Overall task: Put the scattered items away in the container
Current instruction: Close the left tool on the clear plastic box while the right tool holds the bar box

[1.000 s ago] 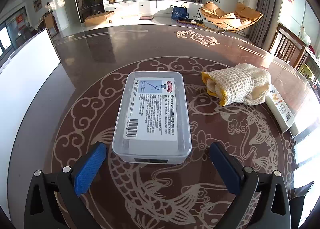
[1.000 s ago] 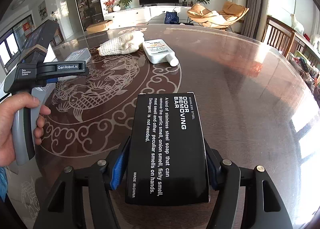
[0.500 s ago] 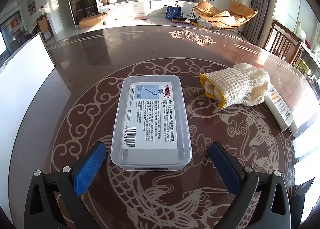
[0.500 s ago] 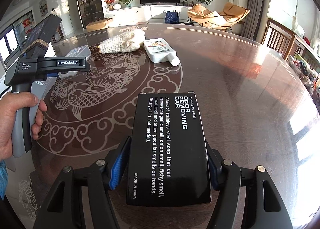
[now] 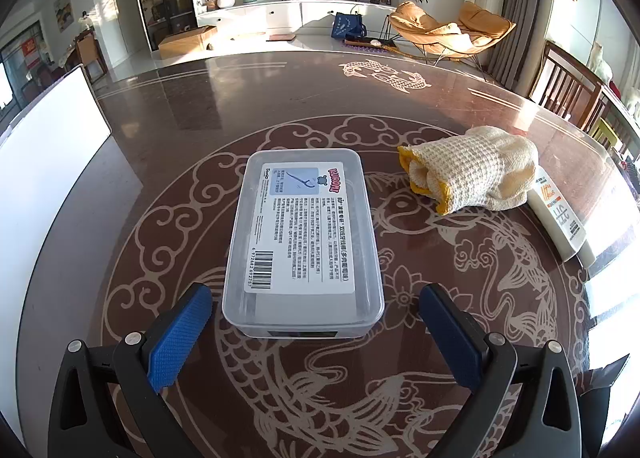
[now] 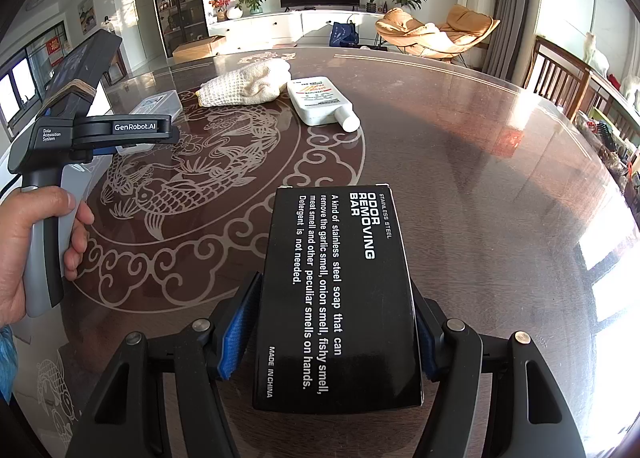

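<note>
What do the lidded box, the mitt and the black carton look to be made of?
Lidded box: translucent, frosted plastic; the table pattern shows dimly through its rim, paper label on top.
Mitt: knitted or waffle-weave cream cloth with yellow edging, probably cotton.
Black carton: glossy printed cardboard, judging by sharp folded edges and sheen, clamped in the right tongs.

Black box (image 6: 340, 298) top: "STAINLESS STEEL ODOR REMOVING BAR", white on black
Black box body text: "A kind of stainless steel soap that can remove the garlic smell, onion smell, fishy smell, meat smell and other peculiar smells on hands. Detergent is not needed."
Black box near end: "MADE IN CHINA"
Left tool body (image 6: 120, 130): "GenRobot.AI", "Data Acquisition System"
Clear lidded box (image 5: 303, 242) label: barcode; small print too fine to read
</note>
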